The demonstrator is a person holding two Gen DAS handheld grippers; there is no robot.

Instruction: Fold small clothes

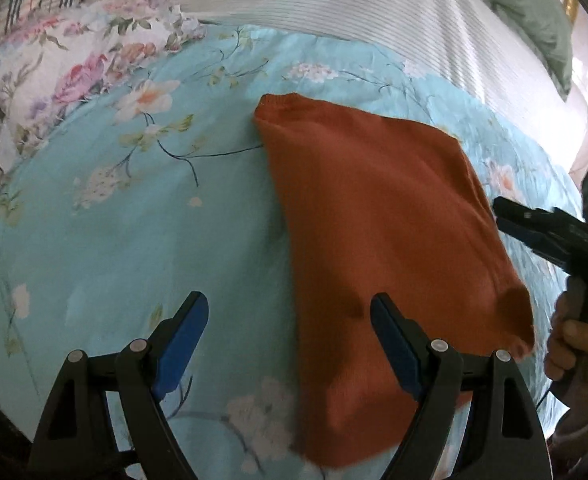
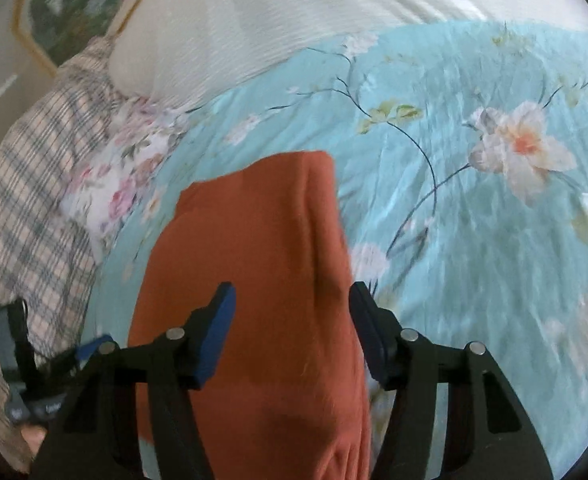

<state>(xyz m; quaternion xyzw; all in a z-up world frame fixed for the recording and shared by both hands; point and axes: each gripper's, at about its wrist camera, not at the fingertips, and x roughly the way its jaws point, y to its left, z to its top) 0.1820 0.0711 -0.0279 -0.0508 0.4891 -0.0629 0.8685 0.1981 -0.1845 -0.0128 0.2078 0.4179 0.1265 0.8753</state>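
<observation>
A rust-orange knitted garment [image 1: 373, 216] lies flat on the light blue floral bedsheet [image 1: 134, 240], folded into a long shape. My left gripper [image 1: 288, 312] is open and empty above the garment's near left edge. My right gripper [image 2: 292, 300] is open and empty, hovering over the garment [image 2: 254, 260] near its near end. The right gripper also shows in the left wrist view [image 1: 505, 216] at the garment's right edge. Part of the left gripper shows at the lower left of the right wrist view [image 2: 90, 350].
A white ribbed pillow [image 1: 333, 4] lies at the far side of the bed. A pink floral cloth [image 1: 74, 64] and a plaid cloth [image 2: 26, 200] lie beside the sheet. A green pillow [image 1: 525, 12] sits far right.
</observation>
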